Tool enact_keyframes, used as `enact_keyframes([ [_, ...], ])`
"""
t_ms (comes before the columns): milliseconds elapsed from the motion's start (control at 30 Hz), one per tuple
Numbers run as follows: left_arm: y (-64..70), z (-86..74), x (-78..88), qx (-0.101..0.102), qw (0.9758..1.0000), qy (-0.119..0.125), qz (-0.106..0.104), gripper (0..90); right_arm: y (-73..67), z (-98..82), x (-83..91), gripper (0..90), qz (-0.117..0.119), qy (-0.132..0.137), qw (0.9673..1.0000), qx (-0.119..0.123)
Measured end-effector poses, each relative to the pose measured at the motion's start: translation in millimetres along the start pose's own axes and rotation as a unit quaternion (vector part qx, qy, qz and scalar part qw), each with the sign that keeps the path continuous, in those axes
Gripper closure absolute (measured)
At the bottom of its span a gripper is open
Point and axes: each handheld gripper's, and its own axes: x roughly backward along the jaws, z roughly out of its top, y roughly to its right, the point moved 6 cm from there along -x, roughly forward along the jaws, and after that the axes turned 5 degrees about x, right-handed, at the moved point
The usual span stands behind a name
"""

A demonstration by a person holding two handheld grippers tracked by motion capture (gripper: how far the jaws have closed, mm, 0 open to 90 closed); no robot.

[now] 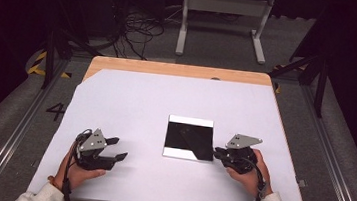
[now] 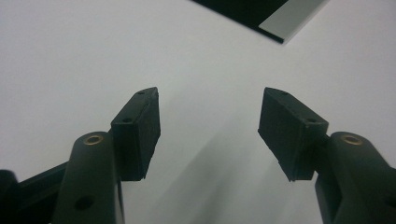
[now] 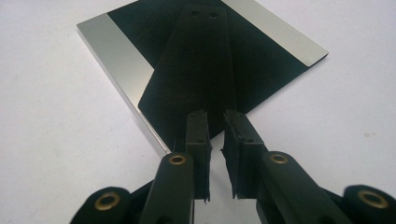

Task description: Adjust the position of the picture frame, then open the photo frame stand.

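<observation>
Flat black plate (image 1: 189, 138) w/ silvery edge strips lies mid surface (image 1: 131, 95); right claw (image 3: 215, 122) at its near-right corner, jaws almost together, nothing pinched, prob. lined up to nudge it; left claw (image 2: 209, 122) spread wide, empty, well apart.

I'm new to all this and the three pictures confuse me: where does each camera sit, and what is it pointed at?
High view: above the person's side, looking forward and down on the white table; both hands, left gripper and right gripper show.
Left gripper view: rides that gripper, looking past open jaws at bare table.
Right gripper view: rides that gripper, jaws nearly together, facing the black square plate.
All three views share the plate.
</observation>
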Motion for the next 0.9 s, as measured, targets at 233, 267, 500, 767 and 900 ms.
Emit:
enact_keyframes([
  [233, -1.7, -3.2, -0.5, 0.005, 0.9999, -0.002, 0.008, 33.9, -4.2, 1.7, -1.4, 79.0, 0.007, -0.001, 1.0, 0.006],
  [267, -1.1, -3.5, -1.0, 0.007, 0.9999, -0.002, 0.007, 33.7, -3.7, 1.8, -1.3, 78.9, 0.007, -0.001, 1.0, 0.006],
  [500, 0.3, -2.1, -8.1, 0.005, 0.9999, -0.007, 0.008, 32.3, -3.4, 0.9, -2.9, 78.5, 0.008, -0.019, 0.9997, 0.015],
  [767, 0.9, -0.1, -15.0, 0.004, 0.9999, -0.012, 0.0, 31.6, -5.3, -5.3, -2.3, 79.3, 0.019, -0.042, 0.9987, 0.022],
  [900, 3.3, -2.6, -15.4, 0.004, 0.9998, -0.017, -0.002, 31.6, -6.7, -4.4, -2.0, 78.9, 0.022, -0.049, 0.9982, 0.027],
])
